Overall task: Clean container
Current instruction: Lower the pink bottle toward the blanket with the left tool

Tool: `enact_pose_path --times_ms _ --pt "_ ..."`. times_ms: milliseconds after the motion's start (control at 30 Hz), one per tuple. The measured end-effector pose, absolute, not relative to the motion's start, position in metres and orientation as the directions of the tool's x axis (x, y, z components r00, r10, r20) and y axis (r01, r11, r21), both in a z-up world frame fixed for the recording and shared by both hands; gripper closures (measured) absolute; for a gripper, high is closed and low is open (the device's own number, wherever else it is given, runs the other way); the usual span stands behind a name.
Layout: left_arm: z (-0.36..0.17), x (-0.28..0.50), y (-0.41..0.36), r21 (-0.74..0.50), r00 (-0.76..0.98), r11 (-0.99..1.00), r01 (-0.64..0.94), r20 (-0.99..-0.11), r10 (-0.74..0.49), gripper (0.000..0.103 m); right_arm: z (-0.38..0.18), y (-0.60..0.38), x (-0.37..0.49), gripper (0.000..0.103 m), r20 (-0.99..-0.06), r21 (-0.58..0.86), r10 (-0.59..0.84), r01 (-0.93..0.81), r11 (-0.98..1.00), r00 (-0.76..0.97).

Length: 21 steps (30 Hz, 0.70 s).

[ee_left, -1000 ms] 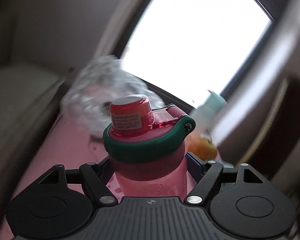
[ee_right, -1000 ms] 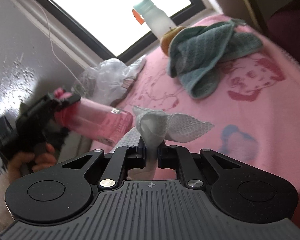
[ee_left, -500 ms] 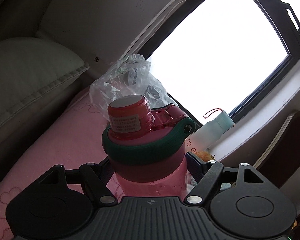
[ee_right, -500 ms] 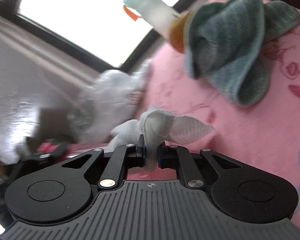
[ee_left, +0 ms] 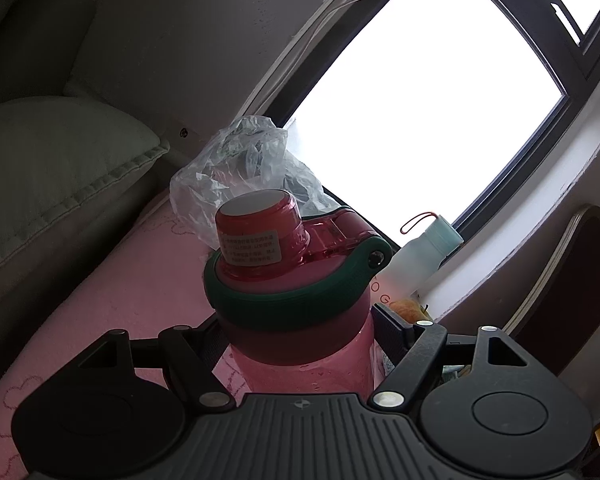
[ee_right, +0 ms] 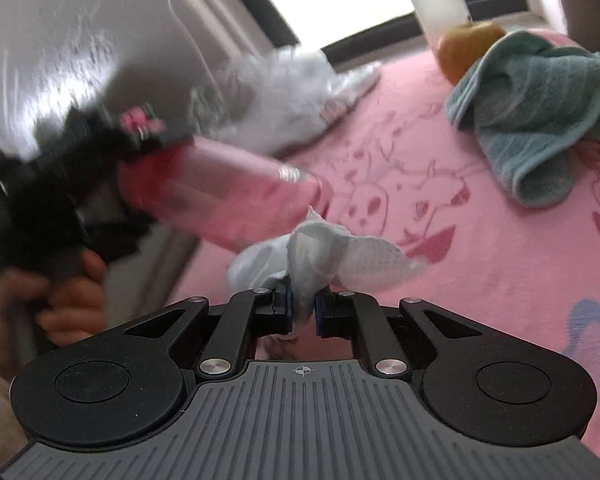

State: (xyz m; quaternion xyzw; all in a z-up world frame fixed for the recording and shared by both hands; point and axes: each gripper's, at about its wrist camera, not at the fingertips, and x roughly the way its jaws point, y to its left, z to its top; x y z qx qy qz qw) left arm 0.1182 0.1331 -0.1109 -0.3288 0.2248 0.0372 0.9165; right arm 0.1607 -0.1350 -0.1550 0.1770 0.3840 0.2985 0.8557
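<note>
While the translucent pink plastic bottle (ee_left: 300, 344) is clamped by the left gripper (ee_left: 300, 332), a crumpled white wipe (ee_right: 320, 256) just beneath it is pinched by the right gripper (ee_right: 303, 309).

A white label (ee_left: 251, 249) sits on the red cap of the pink bottle (ee_left: 300, 320), just below the middle of the left wrist view. It carries several lines of small dark print, but the characters are too small and dim to read. To the right of the bottle, on the frosted white bottle (ee_left: 416, 264) by the window sill, the letters "O G" show faintly near its lower end; the rest of that word is hidden behind the pink bottle. In the right wrist view the pink sheet (ee_right: 480, 260) bears printed cartoon drawings, with no legible lettering, and motion blur hides any print on the pink bottle there.
</note>
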Motion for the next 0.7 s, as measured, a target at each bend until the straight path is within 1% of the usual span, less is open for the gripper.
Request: enact_pose_path --times_ms 67,133,233,300,400,533,600,633,700 --pt "-0.111 0.119 0.134 -0.589 0.896 0.778 -0.217 -0.436 -0.081 0.027 -0.148 -0.144 0.166 0.092 -0.554 0.499 0.553 -0.283 0.819 0.623" --pt "-0.112 0.119 0.134 -0.590 0.897 0.778 -0.216 -0.434 -0.080 0.027 -0.147 -0.152 0.177 0.092 -0.537 0.503 0.491 -0.206 0.839 0.687" --pt "-0.110 0.119 0.133 -0.585 0.898 0.782 -0.215 -0.433 -0.078 0.027 -0.154 -0.152 0.193 0.092 -0.524 0.539 0.491 -0.175 0.824 0.696" --pt "-0.109 0.118 0.131 -0.583 0.898 0.784 -0.213 -0.433 -0.078 0.027 -0.162 -0.144 0.199 0.092 -0.528 0.543 0.506 -0.187 0.819 0.682" --pt "-0.109 0.118 0.130 -0.584 0.898 0.783 -0.216 -0.434 -0.076 0.027 -0.173 -0.129 0.198 0.092 -0.554 0.547 0.565 -0.244 0.801 0.612" --pt "-0.108 0.118 0.129 -0.581 0.897 0.785 -0.214 -0.436 -0.078 0.027 -0.173 -0.120 0.185 0.092 -0.575 0.508 0.593 -0.322 0.799 0.563" --pt "-0.108 0.118 0.129 -0.579 0.897 0.787 -0.213 -0.435 -0.078 0.027 -0.170 -0.129 0.180 0.092 -0.575 0.542 0.625 -0.326 0.774 0.528" --pt "-0.108 0.118 0.128 -0.578 0.897 0.788 -0.212 -0.435 -0.078 0.027 -0.170 -0.135 0.178 0.092 -0.560 0.576 0.657 -0.333 0.747 0.505" --pt "-0.107 0.119 0.126 -0.569 0.897 0.796 -0.207 -0.435 -0.078 0.027 -0.166 -0.152 0.164 0.092 -0.502 0.661 0.736 -0.347 0.665 0.454"
